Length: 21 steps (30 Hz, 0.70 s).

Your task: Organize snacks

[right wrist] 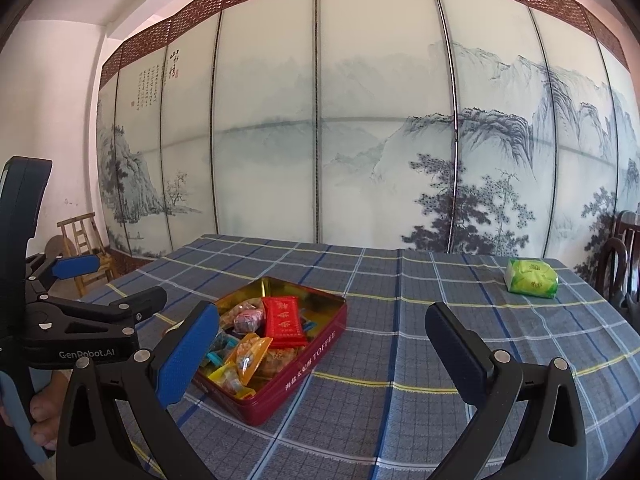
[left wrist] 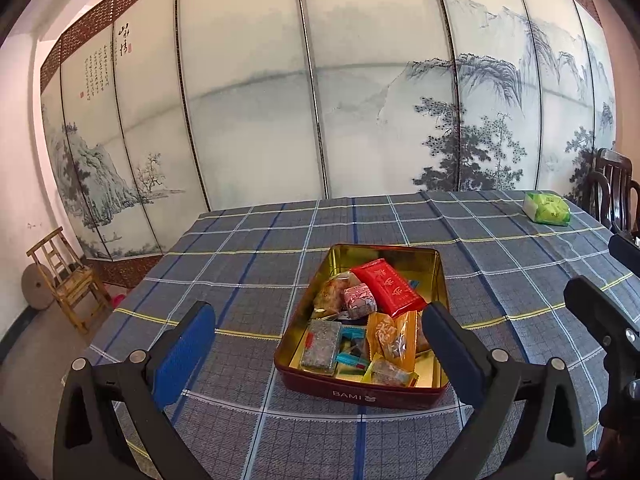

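Both grippers, left (left wrist: 320, 344) and right (right wrist: 322, 344), gape wide and empty; the toffee tin (left wrist: 362, 394) of snacks sits just ahead of the left, the green packet (right wrist: 531, 278) far beyond the right.

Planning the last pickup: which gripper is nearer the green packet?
Right. The right gripper faces the green packet across bare cloth; the left gripper hovers at the tin, farther away.

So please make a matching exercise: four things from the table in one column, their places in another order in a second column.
Things:
1. red packet
2. green packet
3. tin
4. left gripper

Places:
A. far right on the tablecloth, outside the tin
B. open, near the tin
C. on top of the other snacks
D. middle of the table, lid off

Pairs: 1-C, 2-A, 3-D, 4-B
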Motion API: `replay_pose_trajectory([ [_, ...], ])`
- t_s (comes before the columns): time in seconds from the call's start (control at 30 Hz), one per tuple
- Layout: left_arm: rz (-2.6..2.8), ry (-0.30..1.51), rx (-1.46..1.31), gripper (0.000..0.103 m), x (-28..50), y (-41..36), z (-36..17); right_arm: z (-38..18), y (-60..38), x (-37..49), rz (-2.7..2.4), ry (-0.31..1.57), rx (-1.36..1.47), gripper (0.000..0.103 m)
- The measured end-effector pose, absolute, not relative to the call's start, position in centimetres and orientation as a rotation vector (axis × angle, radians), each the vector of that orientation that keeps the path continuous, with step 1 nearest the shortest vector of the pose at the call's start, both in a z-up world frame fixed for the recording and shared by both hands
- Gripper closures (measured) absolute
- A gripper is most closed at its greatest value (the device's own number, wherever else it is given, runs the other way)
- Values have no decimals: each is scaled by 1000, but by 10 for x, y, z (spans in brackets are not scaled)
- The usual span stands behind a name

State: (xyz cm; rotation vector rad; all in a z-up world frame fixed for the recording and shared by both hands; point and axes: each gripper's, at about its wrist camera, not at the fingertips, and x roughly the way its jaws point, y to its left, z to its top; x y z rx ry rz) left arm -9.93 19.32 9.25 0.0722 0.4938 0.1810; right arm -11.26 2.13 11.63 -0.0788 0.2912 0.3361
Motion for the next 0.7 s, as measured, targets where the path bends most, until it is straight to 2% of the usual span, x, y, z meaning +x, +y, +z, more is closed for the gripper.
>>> replay_pose_trajectory([
  [0.7, 167, 510, 68, 0, -83, 195, 88, 115, 27, -92, 334, 303, -103, 1],
])
